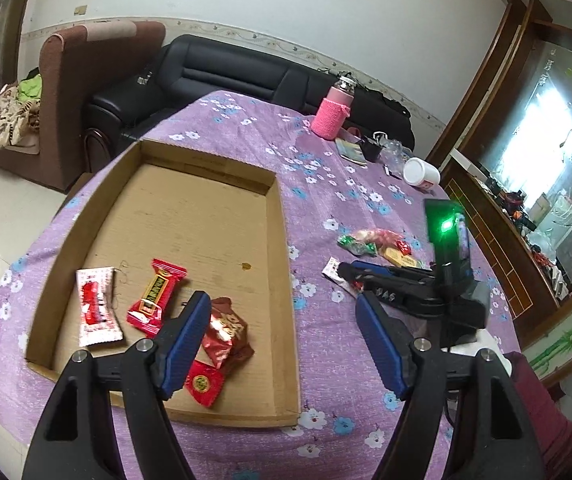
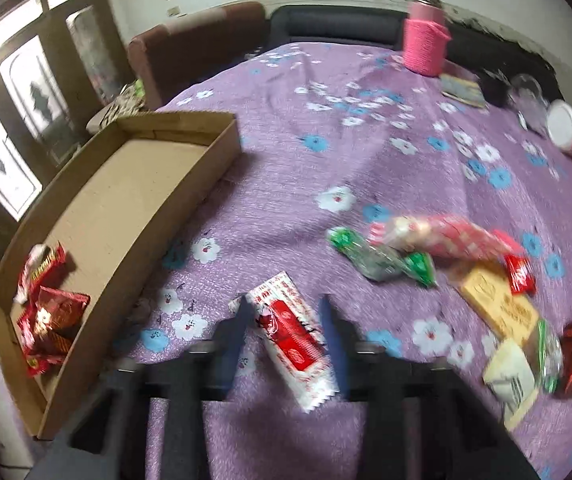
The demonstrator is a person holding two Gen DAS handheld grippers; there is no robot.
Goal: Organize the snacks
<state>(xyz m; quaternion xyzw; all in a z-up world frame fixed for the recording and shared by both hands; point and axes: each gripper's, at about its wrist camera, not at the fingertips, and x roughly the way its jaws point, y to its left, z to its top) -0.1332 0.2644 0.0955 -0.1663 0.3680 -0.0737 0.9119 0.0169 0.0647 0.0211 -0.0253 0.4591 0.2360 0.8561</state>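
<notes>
A shallow cardboard tray [image 1: 282,248] lies on the purple flowered tablecloth and holds several red snack packets [image 1: 158,298]; it also shows in the right wrist view [image 2: 190,184]. My left gripper [image 1: 284,308] is open and empty above the tray's near right corner. My right gripper [image 2: 284,304] is open, its fingers on either side of a white-and-red packet [image 2: 292,340] lying on the cloth; it also shows in the left wrist view [image 1: 356,278]. More loose snacks lie right of it: a green-ended wrapper [image 2: 382,260], a red-and-white pack [image 2: 442,236], yellow bars [image 2: 498,308].
A pink-sleeved bottle [image 1: 336,108], a white jar on its side [image 1: 420,172] and small clutter [image 1: 370,148] stand at the table's far side. A black sofa [image 1: 222,76] and a brown armchair [image 1: 86,64] are behind the table. A wooden cabinet [image 1: 502,240] is at right.
</notes>
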